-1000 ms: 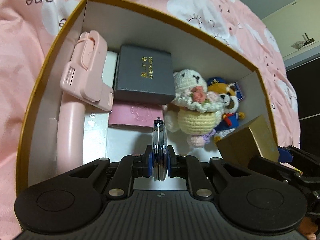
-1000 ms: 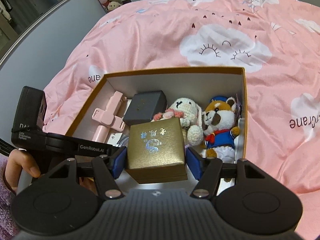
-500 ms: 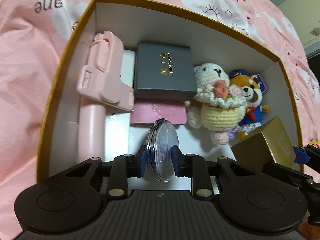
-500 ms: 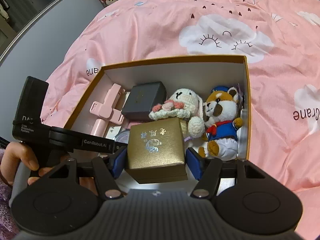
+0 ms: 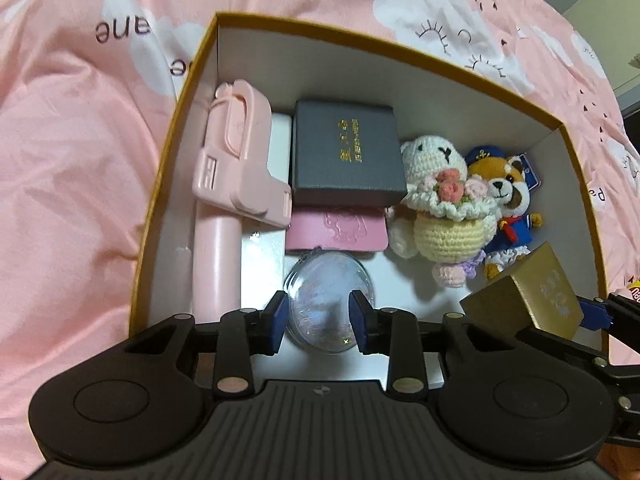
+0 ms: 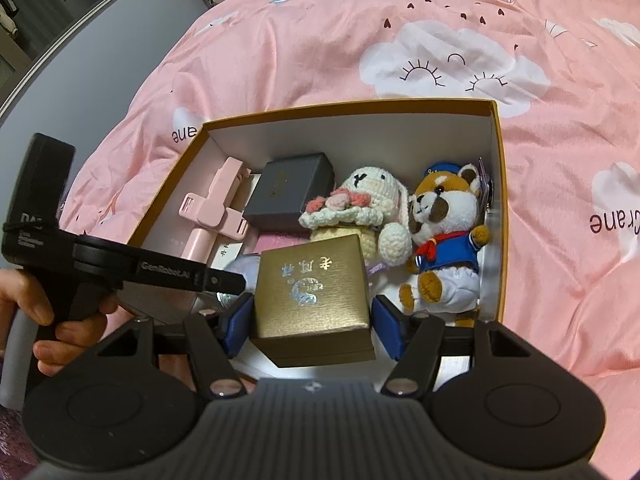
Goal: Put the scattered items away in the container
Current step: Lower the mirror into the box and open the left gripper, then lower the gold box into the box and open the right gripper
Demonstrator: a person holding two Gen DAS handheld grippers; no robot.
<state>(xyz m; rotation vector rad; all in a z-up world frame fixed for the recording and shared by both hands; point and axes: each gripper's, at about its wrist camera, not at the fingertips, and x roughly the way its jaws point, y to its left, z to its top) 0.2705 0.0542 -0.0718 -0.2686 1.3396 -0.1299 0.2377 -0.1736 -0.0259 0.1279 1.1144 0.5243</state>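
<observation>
The container is a gold-rimmed cardboard box (image 5: 360, 42) with a white inside, lying on a pink bedspread. My left gripper (image 5: 319, 320) points down into its near end. Its jaws are opening, and a clear glittery round case (image 5: 328, 292) lies face up on the box floor between the pads, which stand clear of it. My right gripper (image 6: 313, 320) is shut on a small gold gift box (image 6: 312, 292) and holds it above the container's near side. The same gold gift box (image 5: 524, 300) shows at the right of the left wrist view.
Inside lie a pink folding handle (image 5: 236, 168), a dark grey box (image 5: 344, 148), a flat pink case (image 5: 336, 228), a crocheted bunny (image 5: 440, 208) and a red panda plush (image 5: 508, 200). White floor shows near the front. A hand (image 6: 44, 320) grips the left handle.
The left jaws have spread. The round case, pinched edge-on before, has tipped over and now lies flat in the box. The right gripper and its gold box have stayed put.
</observation>
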